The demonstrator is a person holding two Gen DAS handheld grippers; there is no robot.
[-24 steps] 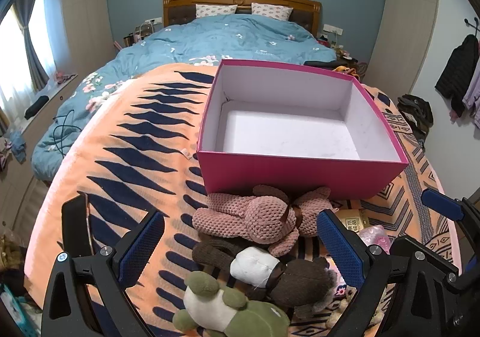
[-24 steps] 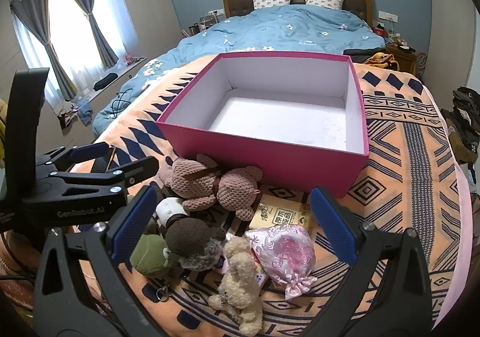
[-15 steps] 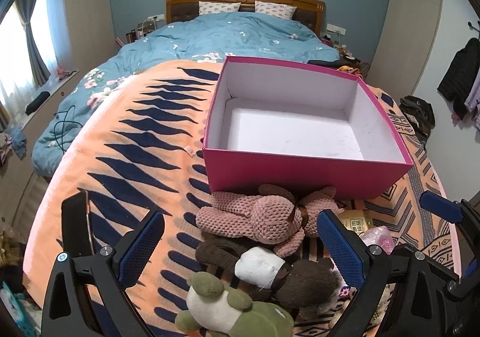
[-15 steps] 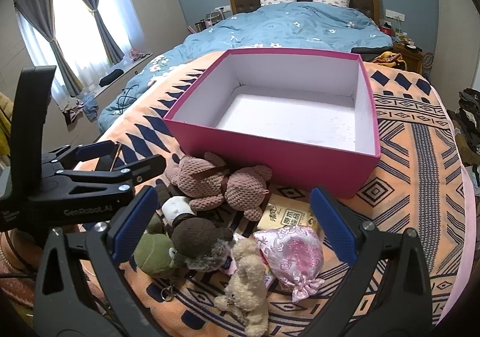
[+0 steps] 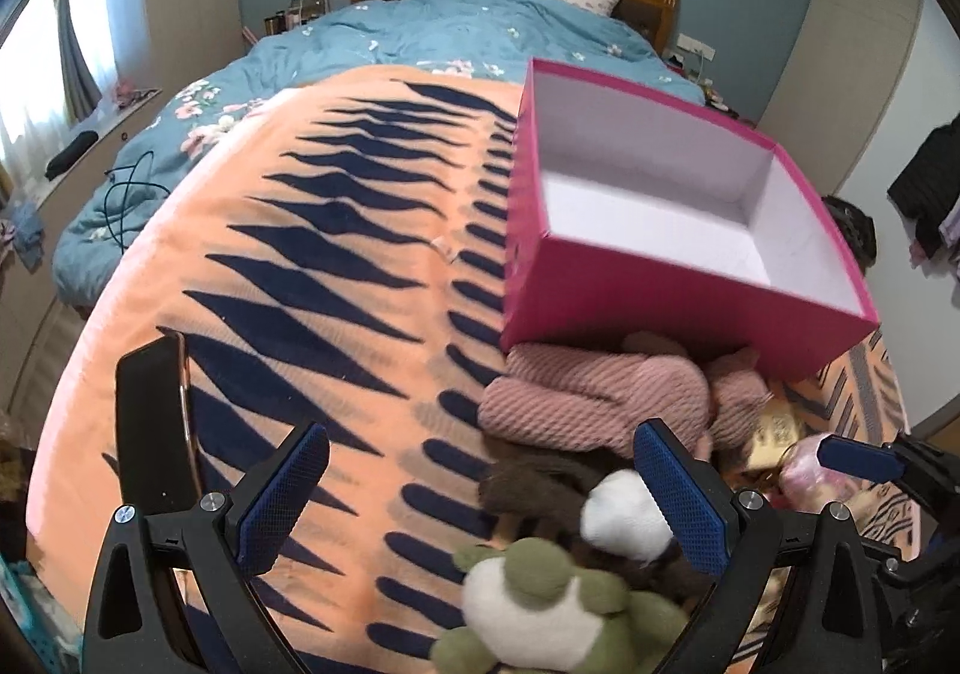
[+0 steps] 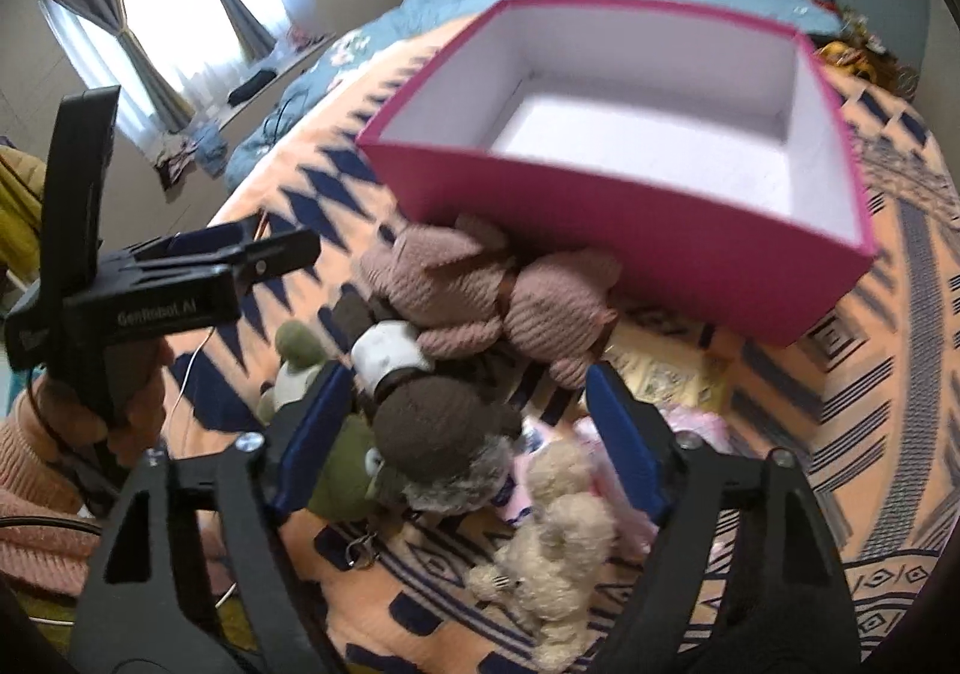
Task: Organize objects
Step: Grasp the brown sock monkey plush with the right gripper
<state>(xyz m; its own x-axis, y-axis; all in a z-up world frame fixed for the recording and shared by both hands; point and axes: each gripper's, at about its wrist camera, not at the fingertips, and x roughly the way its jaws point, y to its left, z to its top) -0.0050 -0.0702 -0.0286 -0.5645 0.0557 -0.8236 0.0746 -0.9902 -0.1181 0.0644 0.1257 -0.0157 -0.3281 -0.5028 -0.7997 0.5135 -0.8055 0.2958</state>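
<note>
Now | grippers: left (image 5: 480, 500) apart, right (image 6: 468, 440) apart | box (image 6: 606, 230): one | plush toys (image 6: 444, 428): five

Pink box (image 6: 630, 230) interior free, open from above. Plush pile (image 6: 456, 350) crowds near wall. Blanket (image 5: 312, 266) left of box free.

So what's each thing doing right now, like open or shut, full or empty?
Pink box: no lid, open, empty.
Left gripper: open, holding nothing.
Right gripper: open around the brown toy, not squeezing it.
Pink bears: lying against the box.
Green toy: lying on the blanket.
Cream bear: lying flat.
Pink bag: shut or open, can't tell.
</note>
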